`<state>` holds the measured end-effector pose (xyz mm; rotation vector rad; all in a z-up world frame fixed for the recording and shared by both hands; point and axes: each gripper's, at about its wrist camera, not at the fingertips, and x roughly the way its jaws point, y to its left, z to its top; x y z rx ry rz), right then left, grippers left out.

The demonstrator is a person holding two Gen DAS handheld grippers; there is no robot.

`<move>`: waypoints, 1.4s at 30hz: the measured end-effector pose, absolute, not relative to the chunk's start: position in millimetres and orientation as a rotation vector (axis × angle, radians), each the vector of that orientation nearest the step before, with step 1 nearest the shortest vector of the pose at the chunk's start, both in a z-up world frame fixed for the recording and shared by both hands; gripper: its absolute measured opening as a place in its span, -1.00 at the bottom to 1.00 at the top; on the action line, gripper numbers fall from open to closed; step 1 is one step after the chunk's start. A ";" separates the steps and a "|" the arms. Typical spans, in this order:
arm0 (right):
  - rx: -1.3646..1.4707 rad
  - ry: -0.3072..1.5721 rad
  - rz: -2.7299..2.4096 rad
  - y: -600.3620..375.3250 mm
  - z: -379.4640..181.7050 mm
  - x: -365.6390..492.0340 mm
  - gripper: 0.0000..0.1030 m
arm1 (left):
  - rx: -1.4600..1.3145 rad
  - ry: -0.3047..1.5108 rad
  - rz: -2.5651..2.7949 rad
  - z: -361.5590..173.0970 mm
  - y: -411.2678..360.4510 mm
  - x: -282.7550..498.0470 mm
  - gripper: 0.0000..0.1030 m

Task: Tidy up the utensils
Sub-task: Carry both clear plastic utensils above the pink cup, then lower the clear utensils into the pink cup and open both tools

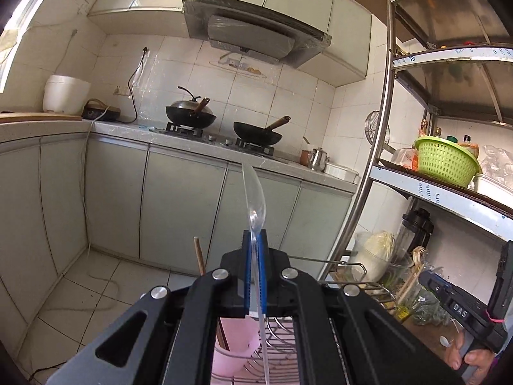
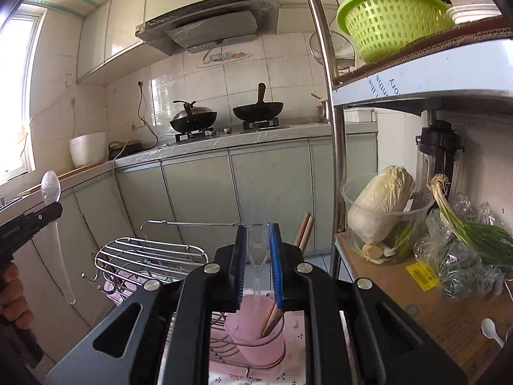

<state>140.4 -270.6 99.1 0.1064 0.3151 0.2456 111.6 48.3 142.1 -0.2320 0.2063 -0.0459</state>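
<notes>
Left tongs (image 1: 255, 240) clamp a clear spoon (image 1: 255, 192) upright above the pink cup (image 1: 235, 349); right tongs (image 2: 256, 240) grip a clear fork (image 2: 256, 247) likewise, evidently for dropping handle-first.

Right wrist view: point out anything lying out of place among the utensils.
A small white spoon lies loose on the cardboard-covered shelf, apart from the pink cup that holds the chopsticks. The scallions beside it also sprawl loose. Nothing looks spilled or broken.

Two woks (image 1: 256, 133); green basket (image 1: 447, 160); cabbage (image 2: 380, 203)
</notes>
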 end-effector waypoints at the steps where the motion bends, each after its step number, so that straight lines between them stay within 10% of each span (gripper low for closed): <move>1: 0.107 0.322 0.248 -270.7 96.4 141.2 -0.72 | -0.222 0.190 -0.027 139.5 46.3 115.5 -0.94; 16: 0.106 0.362 0.255 -266.7 79.8 146.6 -0.72 | -0.067 0.041 0.178 74.6 17.8 134.7 -0.94; 35: 0.071 0.465 0.247 -260.4 62.0 152.2 -0.71 | -0.198 0.400 0.037 30.7 50.7 135.0 -0.92; 42: 0.053 0.491 0.244 -260.6 62.8 152.3 -0.50 | -0.295 0.465 0.011 34.2 68.7 140.8 -0.50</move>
